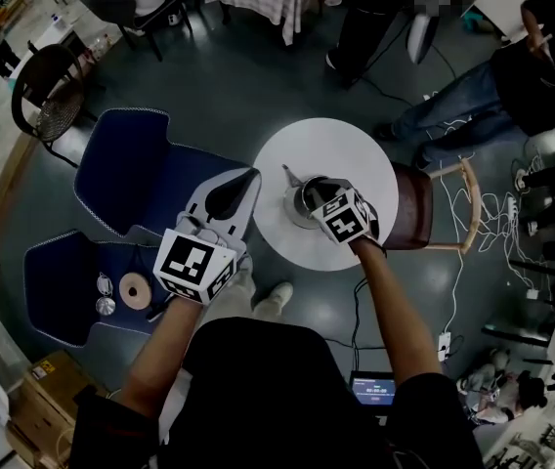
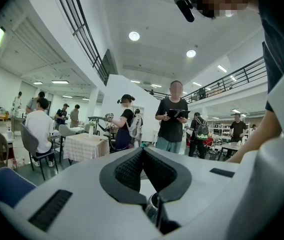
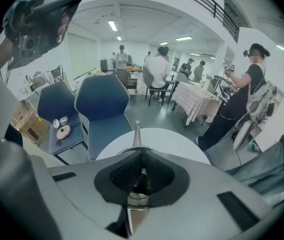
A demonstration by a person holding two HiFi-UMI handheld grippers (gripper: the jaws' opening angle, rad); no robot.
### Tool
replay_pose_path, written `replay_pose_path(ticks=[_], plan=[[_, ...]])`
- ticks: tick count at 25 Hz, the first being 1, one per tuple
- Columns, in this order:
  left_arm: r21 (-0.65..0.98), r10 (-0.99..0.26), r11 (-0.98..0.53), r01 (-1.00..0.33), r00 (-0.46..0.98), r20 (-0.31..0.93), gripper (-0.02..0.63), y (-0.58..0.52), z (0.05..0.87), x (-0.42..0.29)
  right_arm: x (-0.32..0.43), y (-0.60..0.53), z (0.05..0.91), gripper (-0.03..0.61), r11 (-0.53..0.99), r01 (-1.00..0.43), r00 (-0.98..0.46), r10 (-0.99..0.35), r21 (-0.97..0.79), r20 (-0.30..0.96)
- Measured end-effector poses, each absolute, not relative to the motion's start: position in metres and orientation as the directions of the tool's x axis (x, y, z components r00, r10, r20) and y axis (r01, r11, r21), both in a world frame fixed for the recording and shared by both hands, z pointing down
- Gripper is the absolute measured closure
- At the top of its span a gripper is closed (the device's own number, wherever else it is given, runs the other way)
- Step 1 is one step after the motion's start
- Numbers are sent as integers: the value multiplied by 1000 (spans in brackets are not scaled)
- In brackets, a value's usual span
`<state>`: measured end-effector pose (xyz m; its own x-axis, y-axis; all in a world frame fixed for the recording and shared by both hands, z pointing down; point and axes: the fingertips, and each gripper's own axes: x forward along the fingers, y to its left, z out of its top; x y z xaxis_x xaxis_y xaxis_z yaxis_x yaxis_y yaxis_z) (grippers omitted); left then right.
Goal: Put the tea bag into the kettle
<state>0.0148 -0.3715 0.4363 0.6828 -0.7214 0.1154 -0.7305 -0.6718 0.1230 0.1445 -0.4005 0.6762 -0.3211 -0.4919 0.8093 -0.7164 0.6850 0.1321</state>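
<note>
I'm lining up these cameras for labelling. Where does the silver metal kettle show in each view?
Head view: silver metal kettle mid-picture on the round white table, partly under the right gripper.
Left gripper view: not surely in it.
Right gripper view: its thin spout rises centre, just beyond the jaw tips.
Shared landmark: that table.

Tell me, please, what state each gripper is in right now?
Left gripper: closed, nothing visible between its jaws.
Right gripper: closed on a dark part of the kettle, apparently its handle.
</note>
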Motion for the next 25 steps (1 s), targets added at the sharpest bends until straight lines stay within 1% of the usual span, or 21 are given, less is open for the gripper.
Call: replay_pose_path(ticks=[7, 12, 19, 25], plan=[[119, -705, -690, -713, 701, 109, 600, -371, 431, 21, 145, -394, 634, 557, 645, -753, -359, -572, 133, 738], [119, -692, -704, -700, 714, 105, 598, -366, 428, 34, 149, -386, 593, 560, 603, -792, -411, -644, 97, 646], [103, -664, -735, -670, 742, 93, 598, -361, 416, 61, 161, -372, 509, 561, 539, -839, -455, -771, 75, 445], [81, -641, -760, -645, 764, 77, 598, -349, 405, 90, 187, -351, 439, 561, 469, -883, -447, -857, 27, 259]])
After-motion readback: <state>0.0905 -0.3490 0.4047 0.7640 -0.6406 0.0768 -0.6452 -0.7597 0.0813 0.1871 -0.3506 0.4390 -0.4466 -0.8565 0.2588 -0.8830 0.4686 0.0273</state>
